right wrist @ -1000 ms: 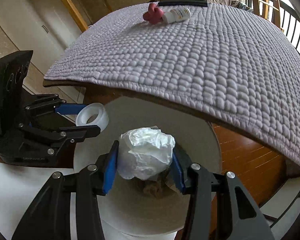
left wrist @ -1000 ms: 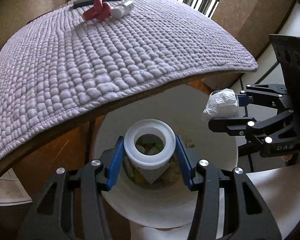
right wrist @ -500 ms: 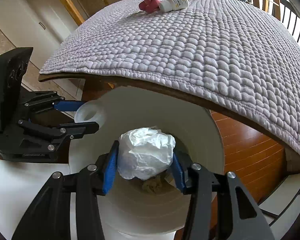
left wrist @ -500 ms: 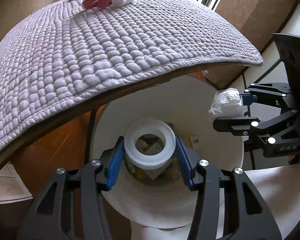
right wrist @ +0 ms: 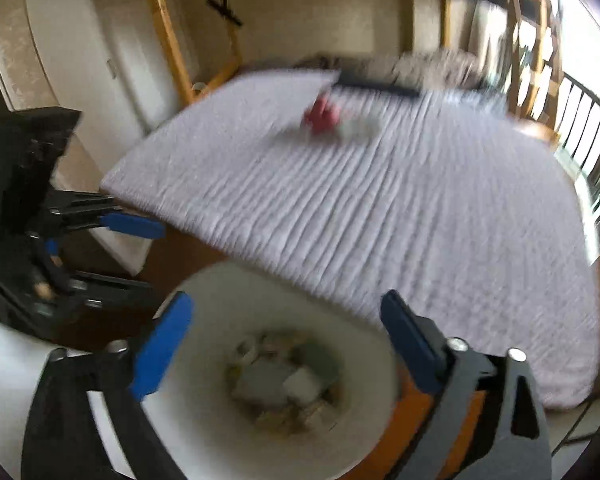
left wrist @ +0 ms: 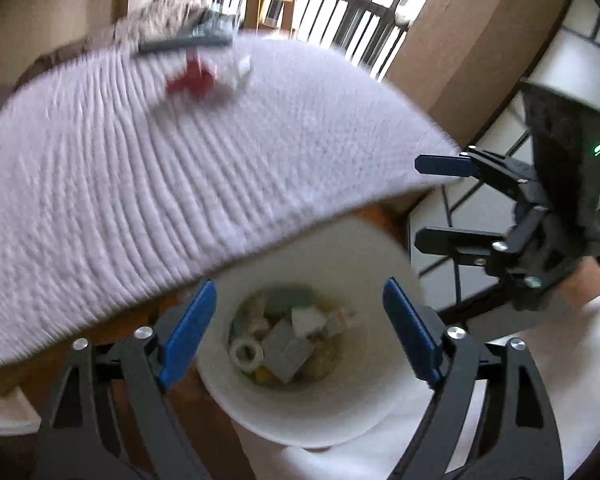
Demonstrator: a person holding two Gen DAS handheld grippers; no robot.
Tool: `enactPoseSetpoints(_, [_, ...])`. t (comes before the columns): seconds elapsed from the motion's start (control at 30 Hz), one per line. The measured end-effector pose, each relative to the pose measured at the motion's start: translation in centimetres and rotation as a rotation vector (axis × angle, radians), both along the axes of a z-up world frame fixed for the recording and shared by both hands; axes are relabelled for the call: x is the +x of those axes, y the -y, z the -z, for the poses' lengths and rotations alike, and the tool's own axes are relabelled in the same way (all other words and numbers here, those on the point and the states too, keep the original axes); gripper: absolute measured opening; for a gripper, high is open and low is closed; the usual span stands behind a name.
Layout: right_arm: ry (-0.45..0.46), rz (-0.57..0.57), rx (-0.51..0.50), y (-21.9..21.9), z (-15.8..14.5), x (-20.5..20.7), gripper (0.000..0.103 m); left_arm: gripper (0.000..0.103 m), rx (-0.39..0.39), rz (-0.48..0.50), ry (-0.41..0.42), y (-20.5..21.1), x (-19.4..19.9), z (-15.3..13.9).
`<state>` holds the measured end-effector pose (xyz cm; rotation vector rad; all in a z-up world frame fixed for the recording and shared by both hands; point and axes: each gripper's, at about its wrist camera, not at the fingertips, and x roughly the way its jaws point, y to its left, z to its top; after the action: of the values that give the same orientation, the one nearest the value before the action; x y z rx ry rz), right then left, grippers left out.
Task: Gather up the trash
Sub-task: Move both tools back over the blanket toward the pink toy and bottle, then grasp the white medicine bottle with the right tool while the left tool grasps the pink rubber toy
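A white trash bin (left wrist: 332, 412) stands below both grippers, beside the bed. Among the scraps inside it lie a white tape ring (left wrist: 246, 354) and a white lump that looks like the crumpled tissue (left wrist: 308, 320). My left gripper (left wrist: 298, 284) hangs over the bin with its jaws opening wide and nothing between them. To its right, my right gripper (left wrist: 418, 202) is also opening and empty. In the blurred right wrist view, the right gripper (right wrist: 286, 300) spreads over the bin (right wrist: 204, 420), with the left gripper (right wrist: 154, 256) at the left edge.
A grey quilted bed cover (left wrist: 140, 168) overhangs the bin's far side. At the bed's far end lie a red object (left wrist: 190, 80), a small white bottle (left wrist: 236, 76) and a black strip (left wrist: 180, 42). A white sleeve (left wrist: 540, 360) is at the right.
Both grippers opened and rose. The tape ring left the left jaws and the crumpled tissue left the right jaws; both now lie in the bin.
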<state>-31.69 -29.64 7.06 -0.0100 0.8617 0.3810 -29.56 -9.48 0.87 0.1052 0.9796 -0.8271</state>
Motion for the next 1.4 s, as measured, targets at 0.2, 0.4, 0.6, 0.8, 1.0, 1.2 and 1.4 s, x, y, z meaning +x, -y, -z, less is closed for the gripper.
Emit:
enactPoseSetpoints(0.2, [0.097,0.084,-0.089,0.9,-1.9,4.6,0.099,0.101,-0.005,-0.165,0.127,-0.8,4.5,-2.8])
enactPoseSetpoints(0.4, [0.121,0.017,-0.079,0.4,-2.1,9.3,0.099,0.101,0.003,-0.221,0.092,1.3,10.9,-2.8])
enactPoseSetpoints(0.6, [0.07,0.004,-0.052,-0.2,-0.4,14.9,0.099,0.101,0.023,-0.233,0.06,4.4,16.0,-1.2])
enactPoseSetpoints(0.8, [0.036,-0.03,-0.09,-0.5,1.6,18.7,0.099,0.098,0.01,-0.246,-0.01,5.4,19.0,0.6])
enactPoseSetpoints(1.0, [0.0,-0.074,-0.104,-1.0,3.4,21.8,0.09,0.096,0.003,-0.243,-0.032,6.1,20.7,1.3])
enactPoseSetpoints(1.2, [-0.001,-0.102,-0.127,-1.5,4.2,23.0,0.079,0.09,0.006,-0.237,-0.052,6.9,21.7,2.1])
enactPoseSetpoints(1.4, [-0.025,-0.12,-0.126,-1.3,4.6,23.6,0.056,0.088,0.016,-0.226,-0.04,8.3,22.4,2.7])
